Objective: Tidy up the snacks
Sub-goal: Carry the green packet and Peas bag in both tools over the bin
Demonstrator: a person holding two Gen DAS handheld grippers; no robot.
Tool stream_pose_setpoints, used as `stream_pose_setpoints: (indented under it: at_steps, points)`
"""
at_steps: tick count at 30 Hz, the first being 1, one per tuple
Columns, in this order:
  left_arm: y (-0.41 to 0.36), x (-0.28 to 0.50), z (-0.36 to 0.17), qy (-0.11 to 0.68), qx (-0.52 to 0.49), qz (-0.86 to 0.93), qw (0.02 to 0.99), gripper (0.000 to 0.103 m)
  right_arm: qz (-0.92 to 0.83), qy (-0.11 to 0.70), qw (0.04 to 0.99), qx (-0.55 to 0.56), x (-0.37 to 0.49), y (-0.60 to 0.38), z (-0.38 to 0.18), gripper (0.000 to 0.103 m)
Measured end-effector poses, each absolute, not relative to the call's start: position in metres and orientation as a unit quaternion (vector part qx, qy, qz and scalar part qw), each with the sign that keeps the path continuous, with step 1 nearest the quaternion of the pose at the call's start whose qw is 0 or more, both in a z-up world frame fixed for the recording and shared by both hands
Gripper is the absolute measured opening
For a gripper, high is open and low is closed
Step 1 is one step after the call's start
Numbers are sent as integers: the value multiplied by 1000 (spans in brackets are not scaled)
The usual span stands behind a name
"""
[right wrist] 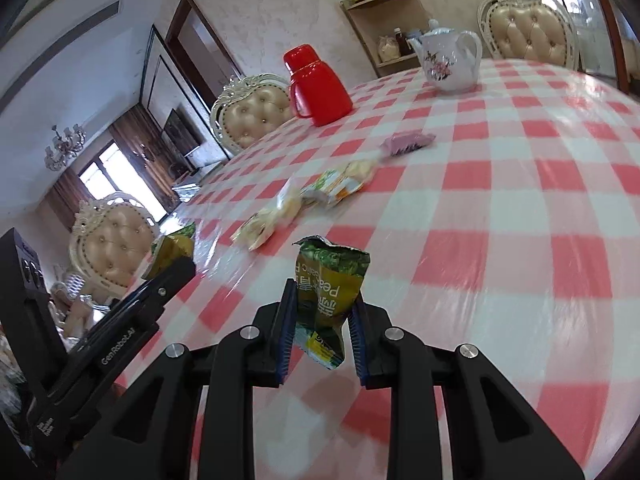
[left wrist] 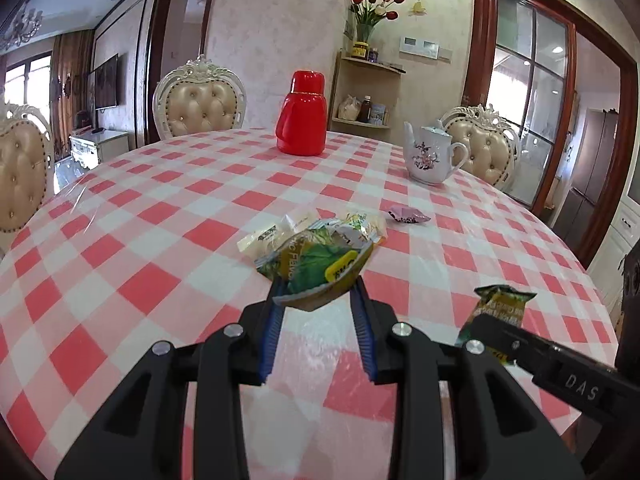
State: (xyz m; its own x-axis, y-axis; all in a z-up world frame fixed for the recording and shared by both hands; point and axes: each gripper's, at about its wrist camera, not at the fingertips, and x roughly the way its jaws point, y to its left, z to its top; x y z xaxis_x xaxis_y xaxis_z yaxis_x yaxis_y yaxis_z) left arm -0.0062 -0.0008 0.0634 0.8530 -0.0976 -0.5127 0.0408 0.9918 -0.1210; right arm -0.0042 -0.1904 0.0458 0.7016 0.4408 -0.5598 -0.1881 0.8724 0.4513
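Green and yellow foil is what you carry in both hands: your left gripper point(left wrist: 318, 294) is clamped on a green pea packet point(left wrist: 320, 266), pinched low at its crimped end so most of the bag juts forward above the checked tablecloth point(left wrist: 132, 216), and your right gripper point(right wrist: 324, 312) is clamped on a second green packet point(right wrist: 330, 280), held upright with its torn-looking top free. Both packets are off the table. Ahead lie the loose snacks: a cluster of pale cracker packs point(right wrist: 280, 208) with an orange-green pack point(right wrist: 340, 182) among them, and a small purple candy wrapper point(left wrist: 408, 215) a little apart, toward the white teapot point(left wrist: 430, 156). No tray or box shows, so where these go is a guess; the cluster looks the likeliest gathering spot. Risks, as I judge them: slick foil held only by an edge can slide out of the blue pads if you swing fast. The left packet hides the pile from that wrist view, so you could set it down blind and scatter the cracker packs. Your two grippers are near each other, and crossing paths could knock one bag loose. The plastic film over the cloth looks slippery; a dropped packet may skid toward the red flask point(left wrist: 302, 116).
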Motion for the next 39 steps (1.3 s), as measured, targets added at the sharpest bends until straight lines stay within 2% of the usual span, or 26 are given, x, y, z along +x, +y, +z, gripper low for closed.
stream_pose_setpoints:
  at_steps: [12, 22, 39]
  points:
    - [13, -74, 66, 253, -56, -25, 965, 33, 203, 332, 903, 182, -65, -167, 53, 25]
    - [30, -136, 74, 236, -20, -9, 971, 34, 229, 315, 916, 97, -118, -123, 69, 25]
    - [112, -208, 79, 238, -6, 52, 970, 34, 329, 300, 895, 12, -177, -25, 88, 25]
